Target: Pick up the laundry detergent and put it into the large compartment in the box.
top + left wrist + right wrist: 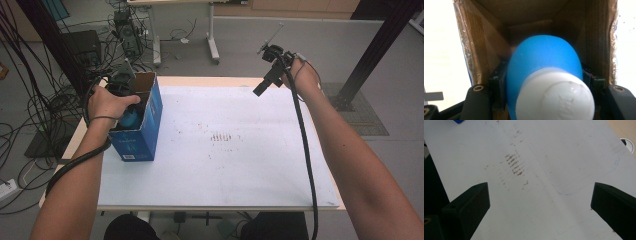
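Here the bottle (pixel 544 75) sits clamped in my left gripper (pixel 544 82), blue body with a white cap (pixel 555 96), and it is inside the mouth of the box (pixel 486 50). In the left gripper view the cap faces back toward the camera and the rounded blue end points away, into the cardboard interior. So I read its long axis as running along the jaws and down the length of the box, base first. The black jaws press on both flanks of the blue body, so that grip is firm, not loose.

I judge the step in hand to be the lowering of the bottle into the box, with the bottle only partly in. In the high view the box (pixel 142 125) stands upright at the left edge of the table (pixel 240 165), its open top up, and my left hand (pixel 107 102) is over that opening with the blue of the bottle (pixel 131 119) showing below it.

The next move, I think, calls for going straight down, keeping the bottle clear of the walls, then letting go once it rests.

My right gripper (pixel 265 82) hangs above the far right of the table, well apart from the box, jaws spread wide with nothing between them.
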Demonstrator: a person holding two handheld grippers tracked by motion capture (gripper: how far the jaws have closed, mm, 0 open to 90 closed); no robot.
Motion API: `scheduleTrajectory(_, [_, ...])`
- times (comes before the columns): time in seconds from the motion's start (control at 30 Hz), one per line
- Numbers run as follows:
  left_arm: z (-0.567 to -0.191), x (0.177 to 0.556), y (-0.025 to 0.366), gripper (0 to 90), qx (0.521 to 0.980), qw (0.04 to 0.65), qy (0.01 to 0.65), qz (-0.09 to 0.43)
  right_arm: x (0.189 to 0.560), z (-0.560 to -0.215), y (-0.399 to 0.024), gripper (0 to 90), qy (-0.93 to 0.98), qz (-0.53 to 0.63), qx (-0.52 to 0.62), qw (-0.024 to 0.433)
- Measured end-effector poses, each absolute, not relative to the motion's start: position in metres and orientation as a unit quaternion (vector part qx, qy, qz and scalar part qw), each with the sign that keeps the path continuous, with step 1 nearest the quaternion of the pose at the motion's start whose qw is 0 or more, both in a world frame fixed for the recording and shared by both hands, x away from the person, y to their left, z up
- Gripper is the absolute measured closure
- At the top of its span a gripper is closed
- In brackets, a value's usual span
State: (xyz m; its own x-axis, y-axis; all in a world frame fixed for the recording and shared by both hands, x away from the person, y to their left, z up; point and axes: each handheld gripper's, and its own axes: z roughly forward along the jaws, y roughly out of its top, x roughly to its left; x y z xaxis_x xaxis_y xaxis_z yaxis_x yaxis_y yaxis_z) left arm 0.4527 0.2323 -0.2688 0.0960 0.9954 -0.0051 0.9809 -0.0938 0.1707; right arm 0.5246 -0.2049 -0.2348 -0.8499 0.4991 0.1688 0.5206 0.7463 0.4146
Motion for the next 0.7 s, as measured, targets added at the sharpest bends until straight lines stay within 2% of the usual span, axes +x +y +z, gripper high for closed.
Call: scheduleTrajectory(0.7, [-0.2688, 0.4514, 0.2339, 37.5, 0.735, 0.069, 0.672, 0.054, 0.5242, -0.2343, -0.2050, 2.0, -0.934, -0.229, -0.274, 0.023])
